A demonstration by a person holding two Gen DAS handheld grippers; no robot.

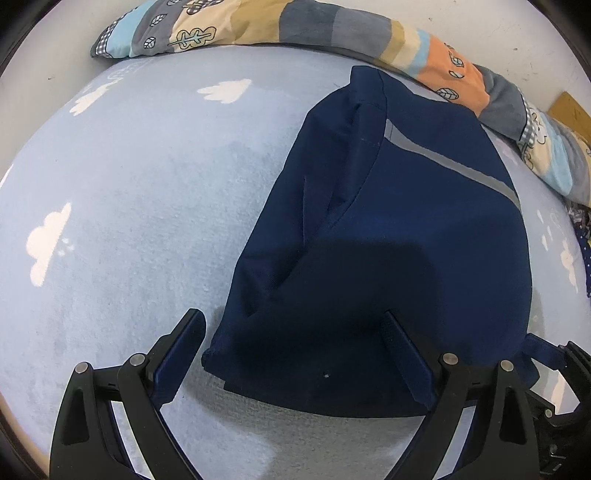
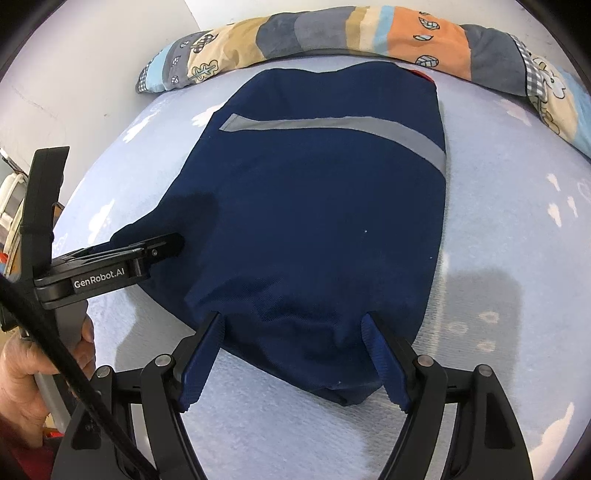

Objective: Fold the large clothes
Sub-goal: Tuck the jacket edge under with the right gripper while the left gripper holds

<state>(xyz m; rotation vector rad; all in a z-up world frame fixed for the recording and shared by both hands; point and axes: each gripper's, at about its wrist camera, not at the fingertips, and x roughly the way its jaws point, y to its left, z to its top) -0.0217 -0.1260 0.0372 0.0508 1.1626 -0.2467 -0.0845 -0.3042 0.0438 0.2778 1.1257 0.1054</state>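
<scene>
While both grippers gape wide, a folded navy garment (image 1: 388,236) lies on the bed (image 1: 129,221).
Left gripper (image 1: 295,332) and right gripper (image 2: 295,328) straddle its near edge at frame bottom; quilt (image 2: 332,33) lines the top.

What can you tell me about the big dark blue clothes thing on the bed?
The navy garment looks like sturdy woven cloth, folded into a thick bundle with one grey stripe across it. It lies flat on the light blue cloud-print sheet. Both grippers, left and right, are open at its near edge.
</scene>
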